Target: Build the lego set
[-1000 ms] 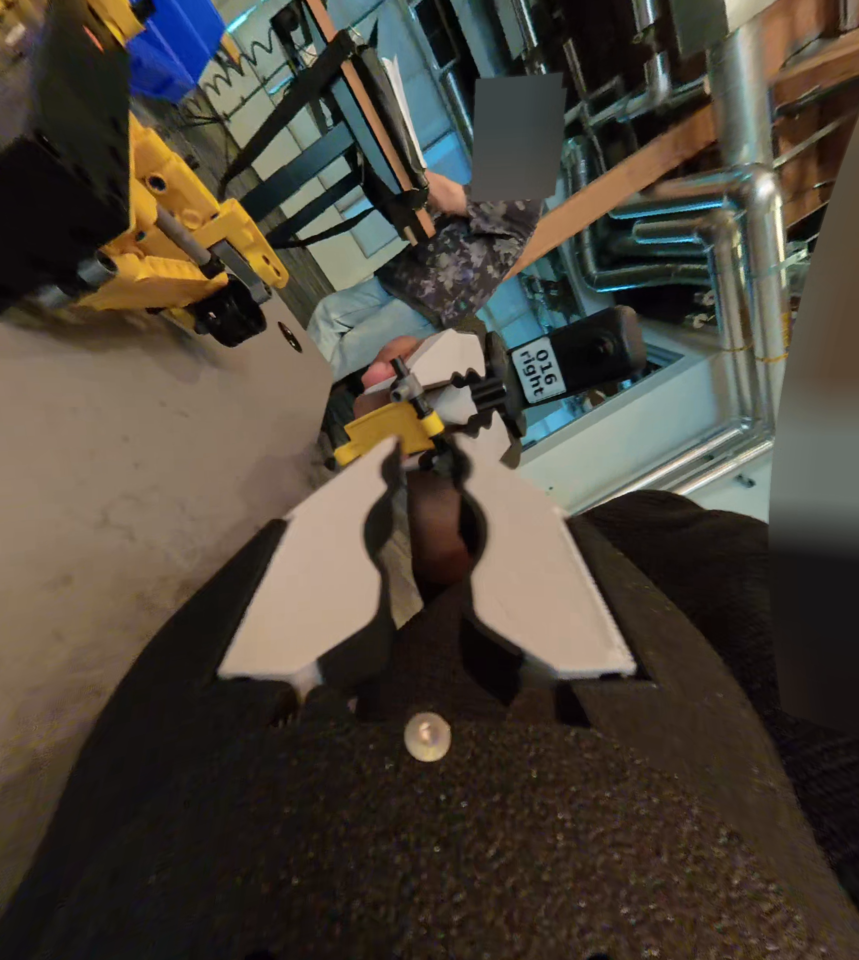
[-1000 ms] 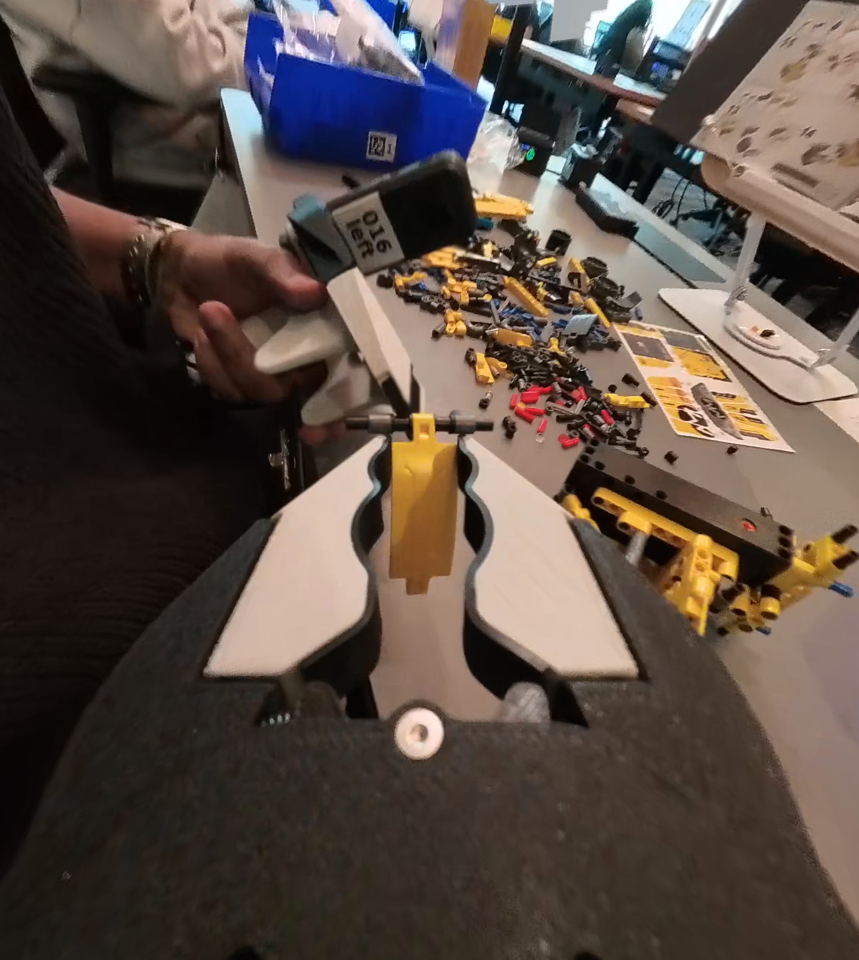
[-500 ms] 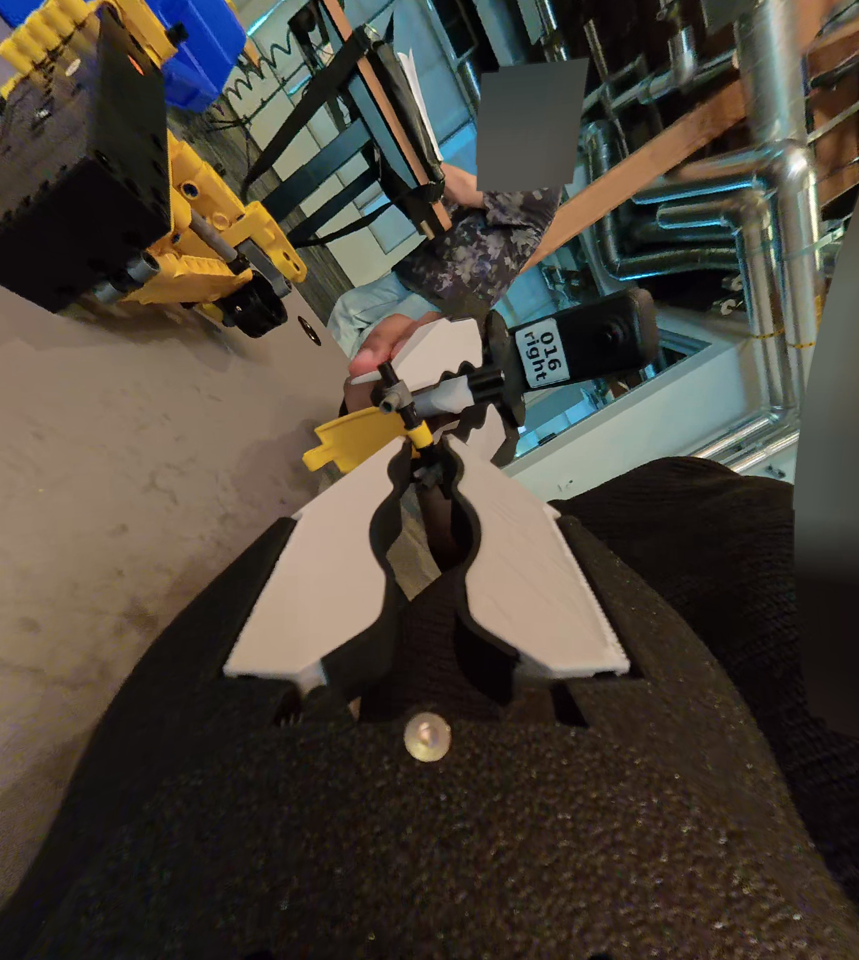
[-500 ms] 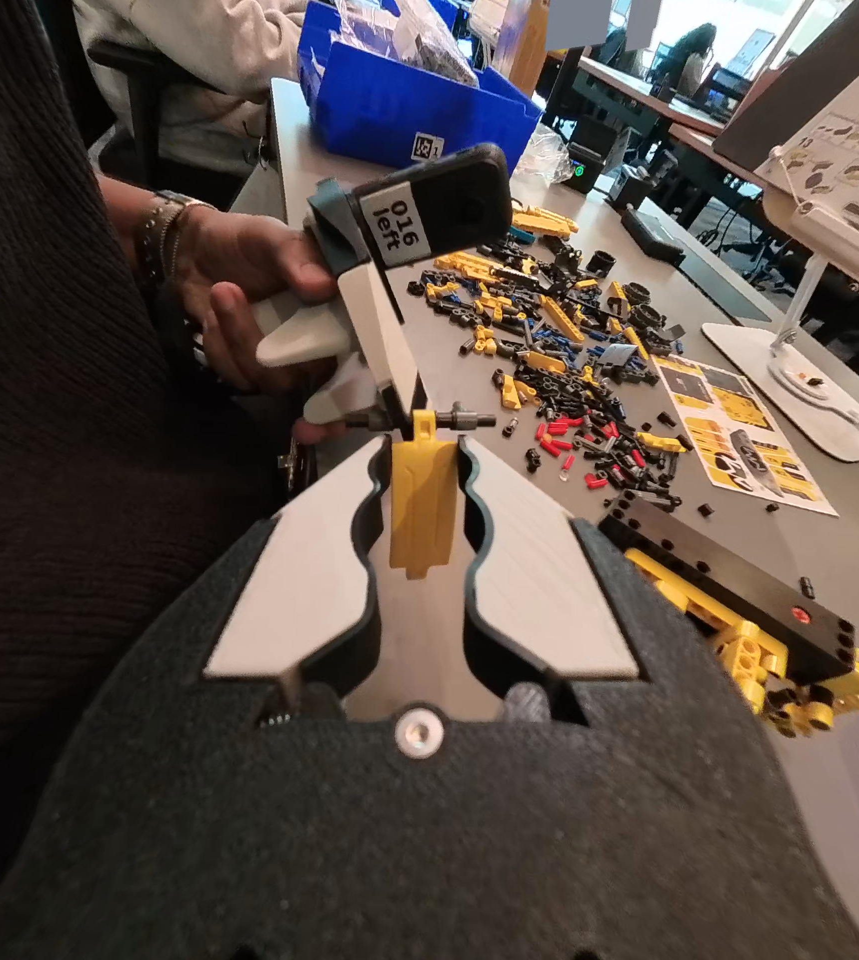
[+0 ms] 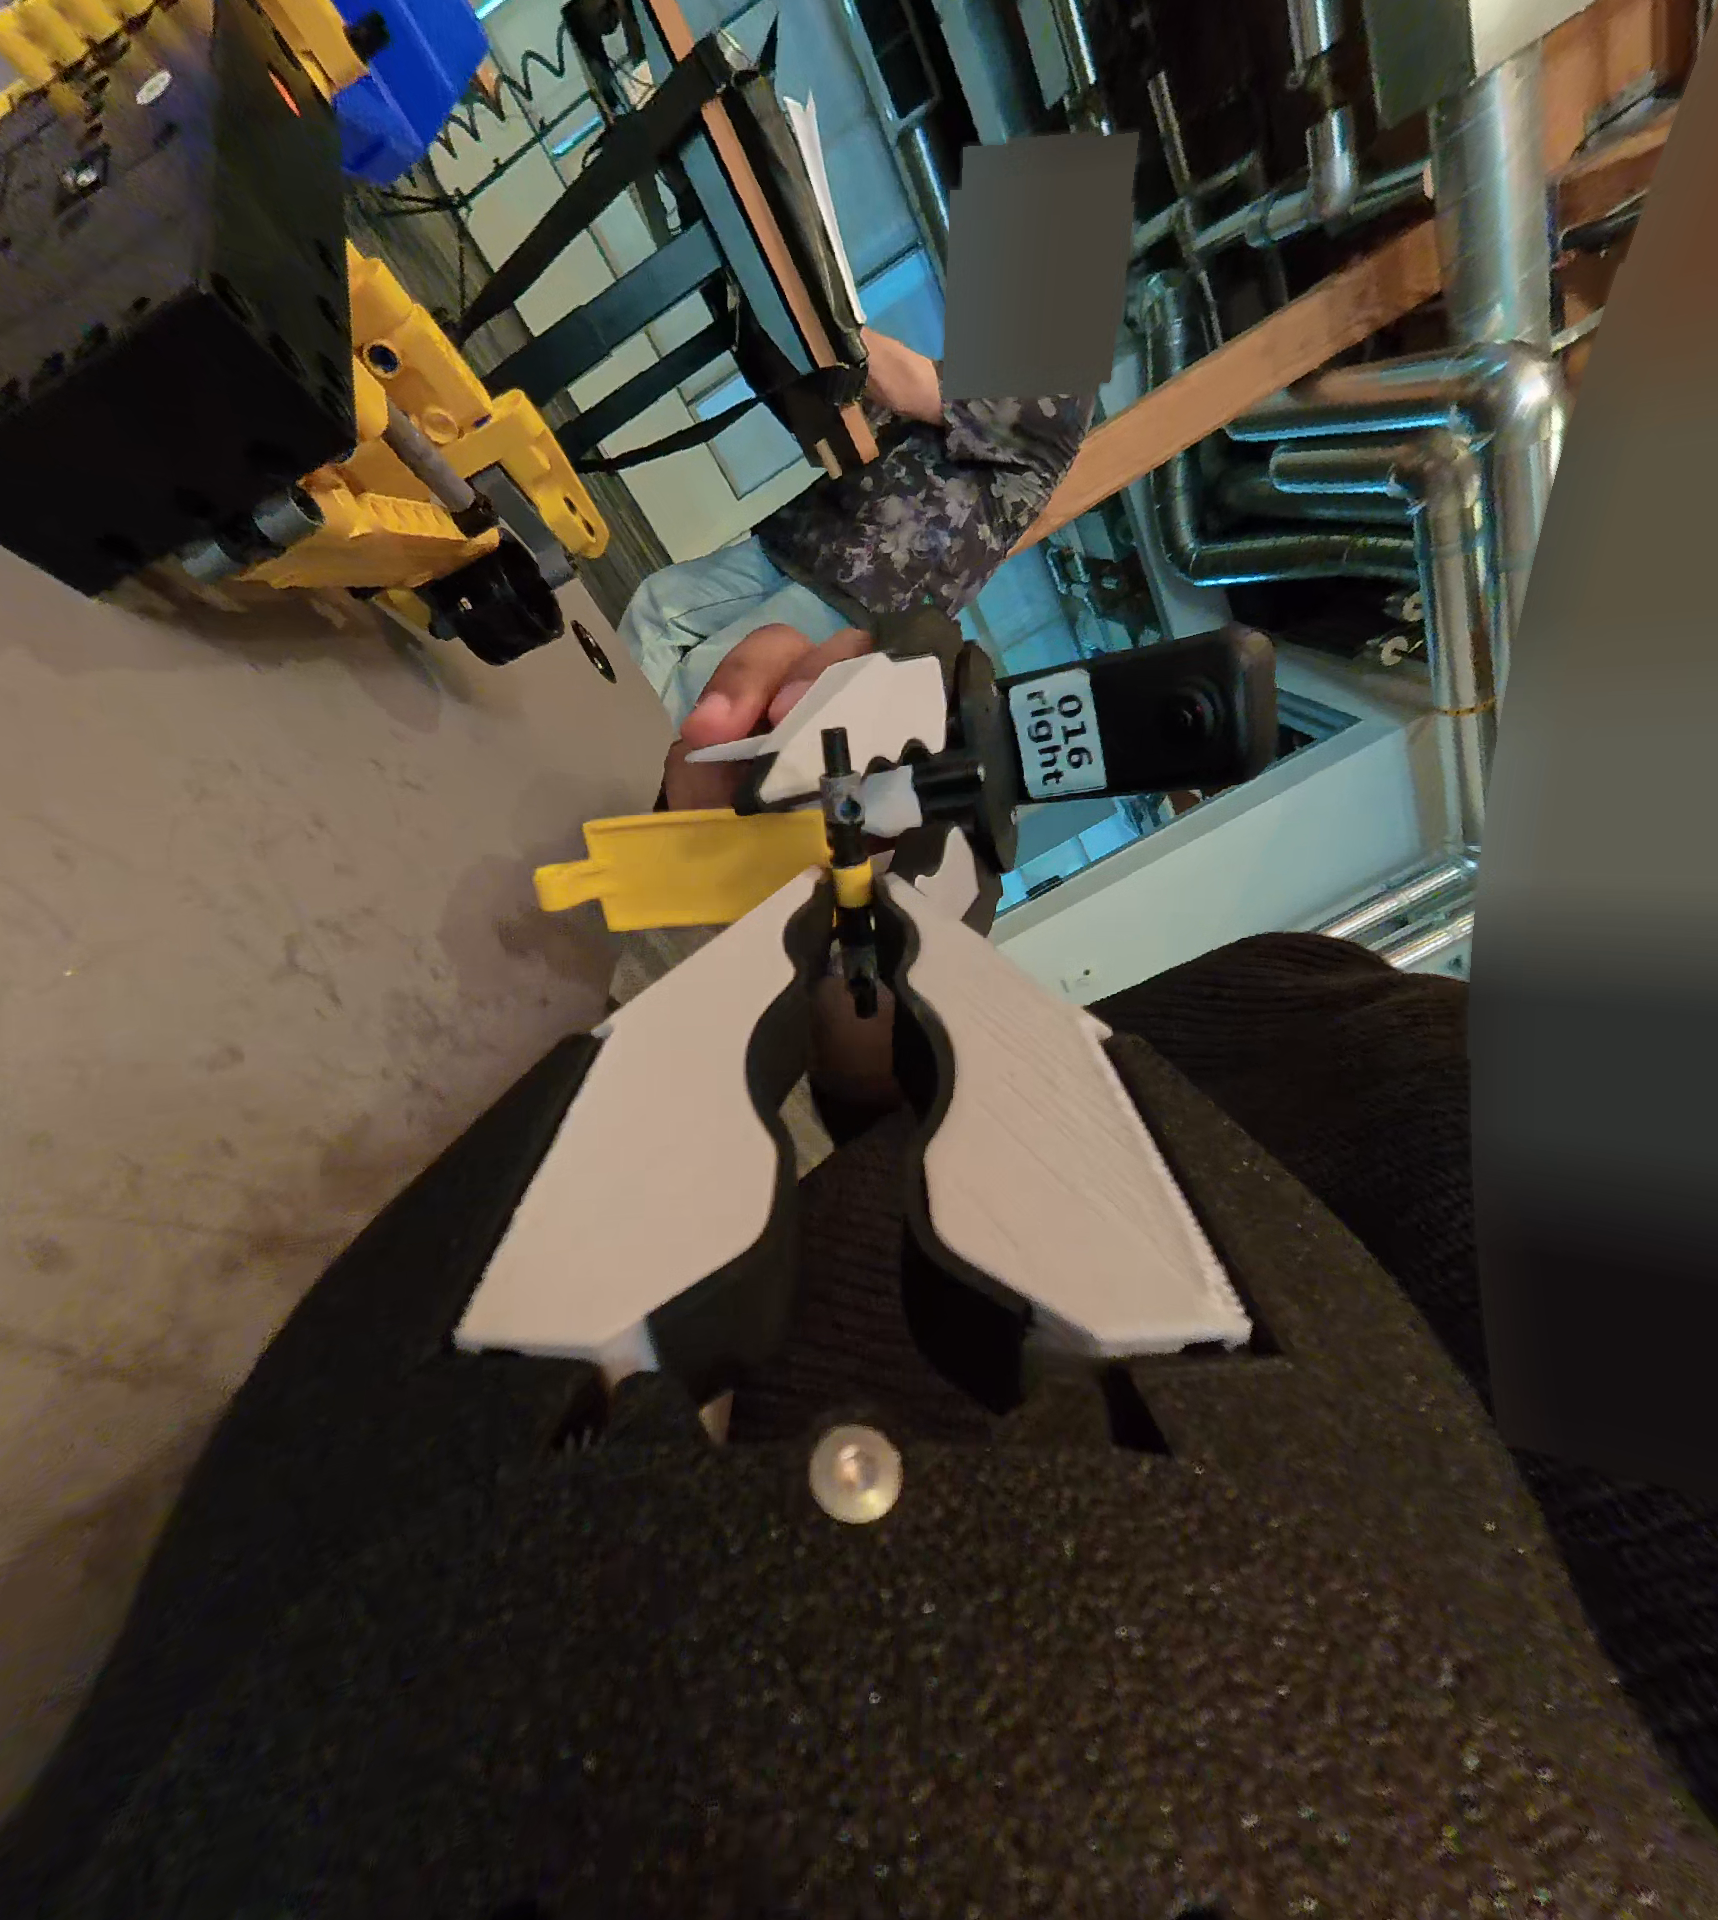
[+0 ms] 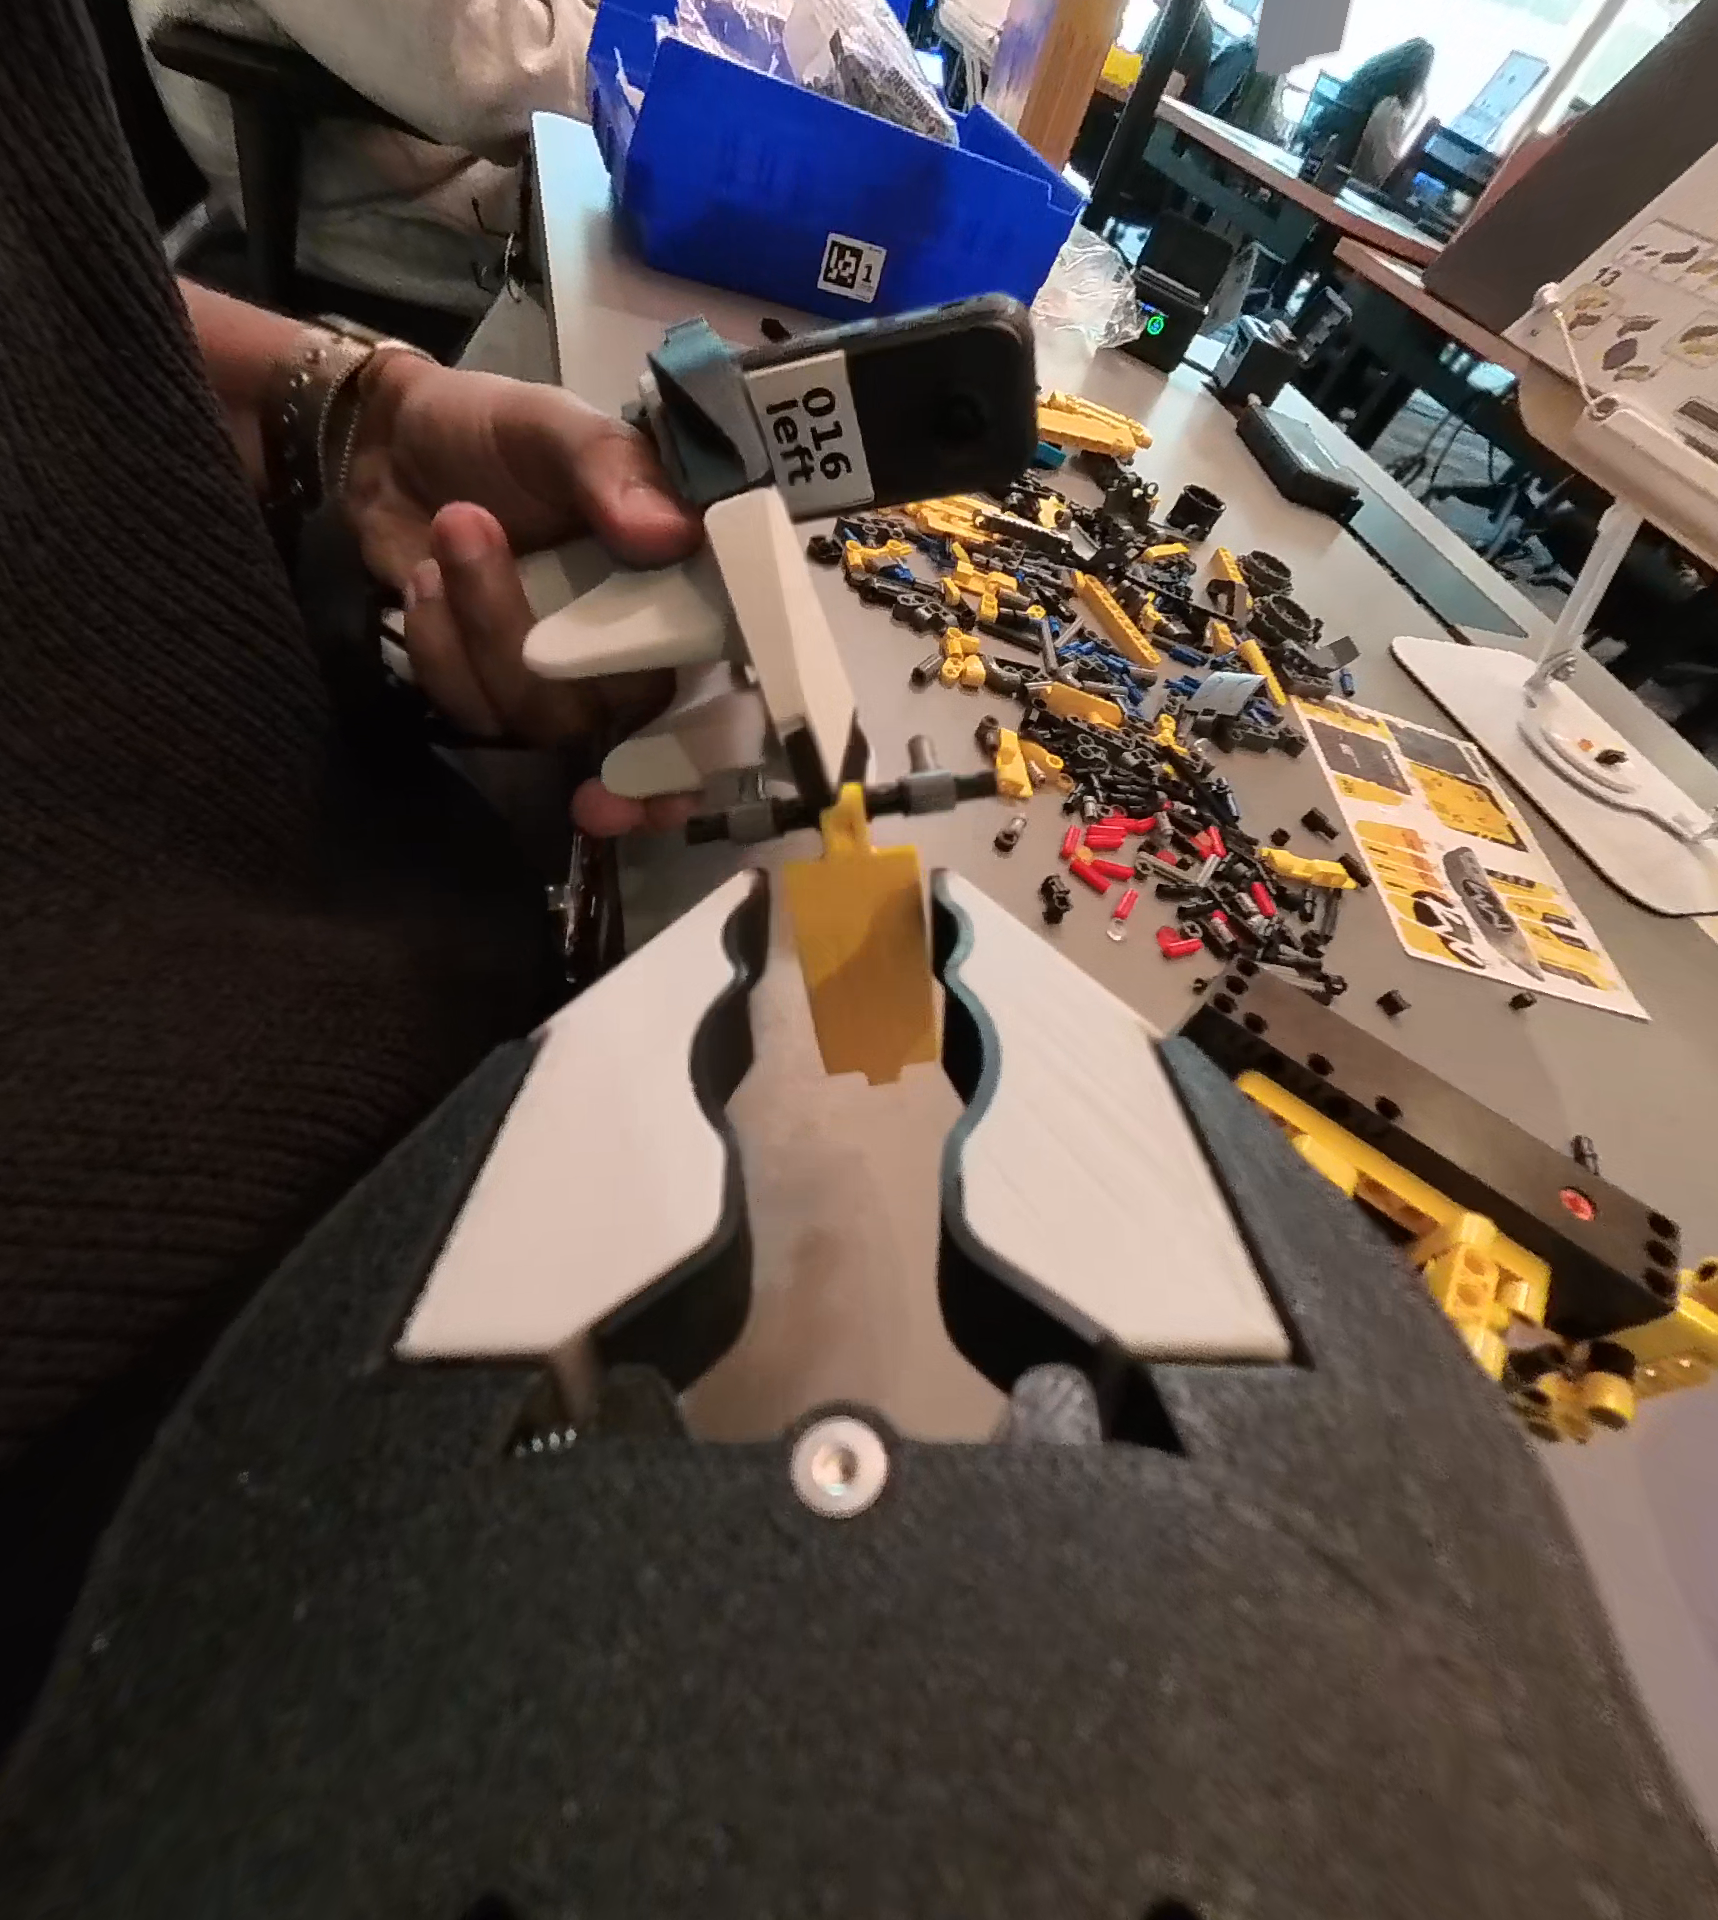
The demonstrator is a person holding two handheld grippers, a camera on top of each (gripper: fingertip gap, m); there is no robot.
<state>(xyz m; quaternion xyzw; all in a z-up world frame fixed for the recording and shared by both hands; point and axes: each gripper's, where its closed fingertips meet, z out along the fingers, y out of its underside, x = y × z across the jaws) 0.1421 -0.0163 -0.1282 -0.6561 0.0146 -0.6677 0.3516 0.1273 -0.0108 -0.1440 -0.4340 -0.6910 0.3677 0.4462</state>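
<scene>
Left claw [image 5: 850, 899] is clamped on a thin axle [image 5: 837, 769], with its tips pinching right at the yellow hub. The axle runs crosswise in the right wrist view and carries grey connectors on both sides of the pinch.

A yellow panel [image 6: 860, 956] hangs off that hub, pointing down toward the worktop [image 6: 1665, 1091]. In the right wrist view it sits in the gap of the right claw [image 6: 844, 883]. The jaws there stand apart. We see a sliver of grey between the panel and one pad, and in the left wrist view nothing is clamping the panel. We read the right claw as slightly open and not gripping.

Pose: the two claws meet tip to tip just off the worktop's near edge, over dark knit clothing. The left one comes in steeply from above and the right one comes in roughly level. One hand [image 6: 481, 499] is wrapped round the left handle, with fingers on the trigger. The other hand [image 5: 741, 686] is behind the right claw, mostly hidden.

On the worktop:
- A black-and-yellow brick model [image 6: 1457, 1174] sits near the front edge, to the right of the claws.
- Behind it, mid-worktop, is a pile of loose parts [image 6: 1094, 665] in yellow, black, red and blue.
- A yellow printed sheet [image 6: 1457, 862] lies just beside the pile.
- A blue bin [image 6: 782, 187] is at the far left corner.
- A booklet stand [image 6: 1686, 343] is by the right edge.
</scene>
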